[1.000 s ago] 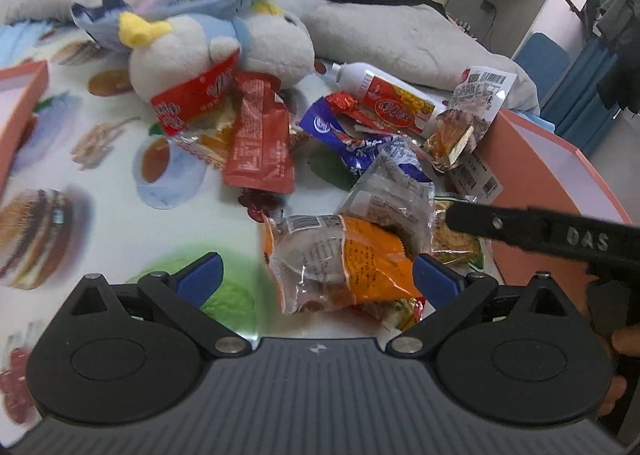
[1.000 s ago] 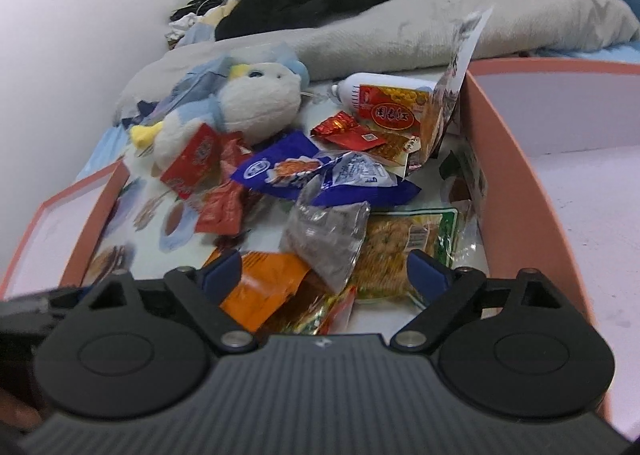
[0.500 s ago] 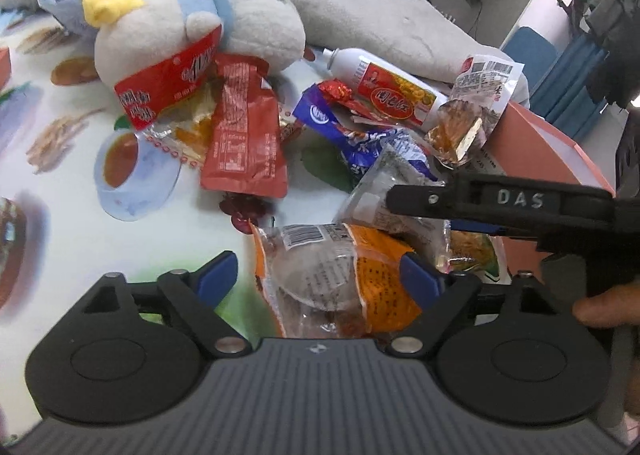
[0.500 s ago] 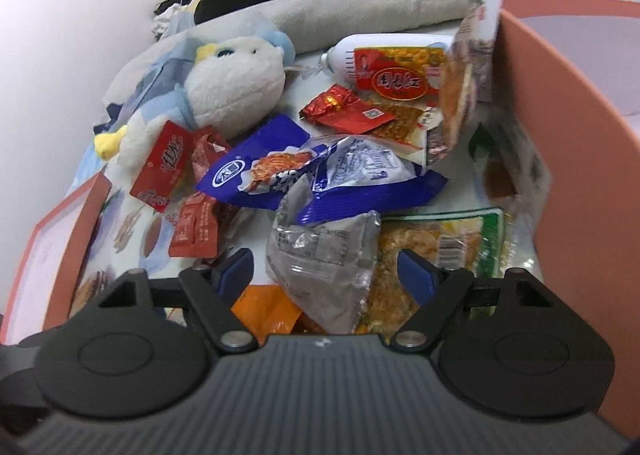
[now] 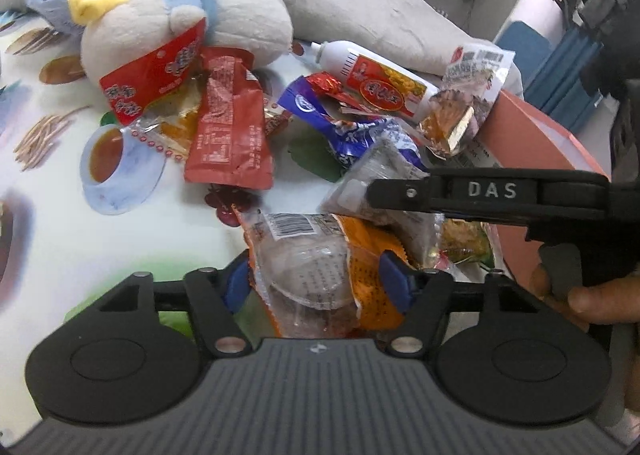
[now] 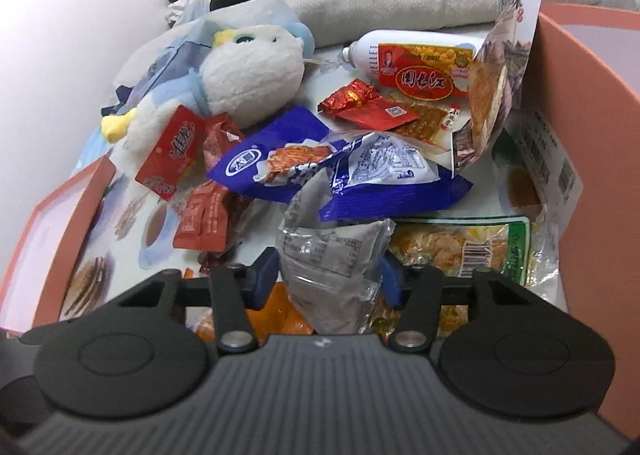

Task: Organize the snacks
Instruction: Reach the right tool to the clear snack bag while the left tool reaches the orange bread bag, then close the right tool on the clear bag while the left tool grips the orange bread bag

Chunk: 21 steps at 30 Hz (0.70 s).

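A heap of snack packets lies on a printed cloth. My left gripper (image 5: 316, 281) is low at the heap's near edge, and its jaws are closing. An orange and clear packet (image 5: 320, 251) sits between the blue pads, which touch both of its sides. My right gripper (image 6: 328, 281) is closing too, its pads against a crumpled grey packet (image 6: 332, 255) that stands up between them. In the left wrist view that grey packet (image 5: 372, 179) lies just behind the orange one. The right gripper's black finger (image 5: 480, 191) reaches across it there, held by a person's hand (image 5: 600, 299).
A pink box (image 6: 580, 135) stands at the right and its lid (image 6: 48, 223) lies at the left. The heap also holds a blue packet (image 6: 360, 175), a red packet (image 5: 228, 135), a green-edged packet (image 6: 460, 247) and a white bottle (image 6: 420, 63). A plush toy (image 5: 160, 35) lies behind.
Both grippers came forward and down onto the heap. Their jaws narrowed, the left around the orange packet, the right around the grey one. The right gripper's finger slid further left in the left view.
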{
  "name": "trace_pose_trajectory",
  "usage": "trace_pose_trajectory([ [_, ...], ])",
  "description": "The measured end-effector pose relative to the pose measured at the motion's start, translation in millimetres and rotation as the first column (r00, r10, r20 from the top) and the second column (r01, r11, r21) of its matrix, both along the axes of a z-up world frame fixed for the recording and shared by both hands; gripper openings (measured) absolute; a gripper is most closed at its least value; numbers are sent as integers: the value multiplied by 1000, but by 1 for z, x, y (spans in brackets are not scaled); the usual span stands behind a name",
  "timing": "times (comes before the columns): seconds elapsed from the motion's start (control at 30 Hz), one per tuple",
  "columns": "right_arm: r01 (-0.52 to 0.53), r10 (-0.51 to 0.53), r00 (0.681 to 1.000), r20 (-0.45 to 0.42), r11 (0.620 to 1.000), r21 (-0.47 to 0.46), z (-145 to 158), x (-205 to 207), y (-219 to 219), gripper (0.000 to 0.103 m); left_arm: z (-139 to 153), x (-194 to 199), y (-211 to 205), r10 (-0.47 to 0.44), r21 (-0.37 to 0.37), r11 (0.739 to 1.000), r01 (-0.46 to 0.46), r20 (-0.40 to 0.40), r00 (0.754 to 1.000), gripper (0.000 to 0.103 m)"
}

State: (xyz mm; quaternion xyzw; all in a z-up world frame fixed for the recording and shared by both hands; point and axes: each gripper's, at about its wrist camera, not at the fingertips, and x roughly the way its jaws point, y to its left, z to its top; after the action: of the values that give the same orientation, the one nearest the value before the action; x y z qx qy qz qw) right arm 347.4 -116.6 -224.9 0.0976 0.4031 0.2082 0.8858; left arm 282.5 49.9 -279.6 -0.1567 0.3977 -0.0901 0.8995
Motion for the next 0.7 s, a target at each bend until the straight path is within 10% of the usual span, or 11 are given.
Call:
trace_pose_trajectory([
  [0.7, 10, -8, 999, 38, 999, -51, 35, -86, -27, 44, 28, -78, 8, 137, 18, 991, -136, -35, 990, 45],
])
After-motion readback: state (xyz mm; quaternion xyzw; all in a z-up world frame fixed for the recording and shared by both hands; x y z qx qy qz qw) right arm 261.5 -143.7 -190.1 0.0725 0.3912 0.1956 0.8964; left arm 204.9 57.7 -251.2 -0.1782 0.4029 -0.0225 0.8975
